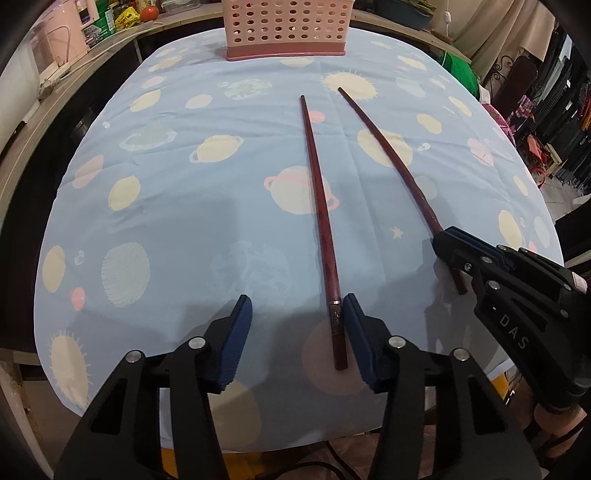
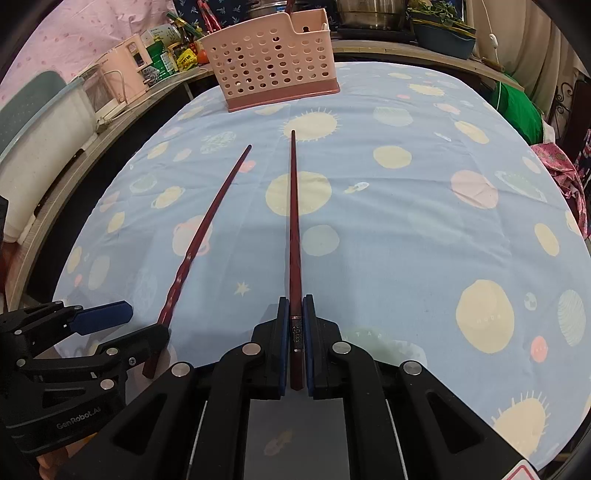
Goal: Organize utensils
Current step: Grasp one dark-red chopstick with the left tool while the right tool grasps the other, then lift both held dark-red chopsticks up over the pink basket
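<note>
Two dark red chopsticks lie on a light blue planet-print tablecloth (image 1: 177,206). My left gripper (image 1: 297,314) is open, and the thick end of the left chopstick (image 1: 317,206) lies between its fingers, close to the right pad (image 1: 356,328). My right gripper (image 2: 295,310) is shut on the thick end of the right chopstick (image 2: 294,221); it also shows in the left wrist view (image 1: 448,240), clamping that chopstick (image 1: 391,151). The left chopstick (image 2: 207,225) and left gripper (image 2: 122,317) show in the right wrist view. A pink perforated utensil basket (image 2: 273,62) stands at the far edge.
The pink basket (image 1: 286,27) sits at the table's far middle. A wooden counter (image 2: 122,110) with appliances, packets and a tomato curves along the left. Pots and a dark basin (image 2: 443,37) stand at the back right; a green cloth (image 2: 517,107) lies to the right.
</note>
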A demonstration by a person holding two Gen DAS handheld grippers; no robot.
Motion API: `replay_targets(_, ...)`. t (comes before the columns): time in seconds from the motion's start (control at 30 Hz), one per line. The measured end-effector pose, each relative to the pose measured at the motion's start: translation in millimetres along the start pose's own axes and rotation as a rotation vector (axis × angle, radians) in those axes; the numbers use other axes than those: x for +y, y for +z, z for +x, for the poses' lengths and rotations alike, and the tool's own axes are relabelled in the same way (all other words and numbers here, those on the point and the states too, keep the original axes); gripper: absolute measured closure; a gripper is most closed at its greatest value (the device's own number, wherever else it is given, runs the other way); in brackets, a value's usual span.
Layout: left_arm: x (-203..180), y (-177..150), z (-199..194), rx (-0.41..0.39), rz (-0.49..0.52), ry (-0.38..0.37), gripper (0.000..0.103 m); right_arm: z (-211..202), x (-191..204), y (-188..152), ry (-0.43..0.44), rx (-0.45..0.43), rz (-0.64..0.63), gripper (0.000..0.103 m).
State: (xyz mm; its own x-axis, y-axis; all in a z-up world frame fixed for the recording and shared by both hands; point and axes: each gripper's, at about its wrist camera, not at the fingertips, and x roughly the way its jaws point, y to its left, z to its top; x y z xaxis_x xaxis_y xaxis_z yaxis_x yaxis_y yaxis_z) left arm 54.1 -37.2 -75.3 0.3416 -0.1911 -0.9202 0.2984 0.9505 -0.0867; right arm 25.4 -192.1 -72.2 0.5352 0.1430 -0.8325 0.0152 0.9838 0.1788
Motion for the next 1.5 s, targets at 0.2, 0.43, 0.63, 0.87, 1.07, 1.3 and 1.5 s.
replay_targets(0.2, -3, -2, -2, 0.002, 0.012, -0.008, 0.08, 0, 0, 0, -0.003, 0.001, -0.002, 0.096)
replay_targets(0.43, -6, -2, -1, 0.009, 0.023, -0.037, 0.096, 0, 1, 0, -0.002, 0.002, -0.003, 0.096)
replay_targets(0.63, -4, 1, -3, -0.001, 0.012, -0.031, 0.096, -4, 7, 0, 0.01, 0.001, -0.01, 0.096)
replay_targets(0.87, 4, 18, -11, -0.051, -0.008, -0.009, 0.096, -21, 12, 17, 0.042, -0.039, -0.013, 0.096)
replay_targets(1.07, 14, 46, -28, -0.118, -0.045, -0.003, 0.096, -43, 9, 45, 0.05, -0.115, -0.004, 0.096)
replay_targets(1.3, 29, 94, -56, -0.211, -0.092, 0.003, 0.096, -75, 4, 93, 0.051, -0.233, 0.0, 0.096)
replay_targets(1.5, 37, 142, -89, -0.311, -0.109, 0.002, 0.096, -101, 2, 140, 0.064, -0.34, -0.001, 0.096)
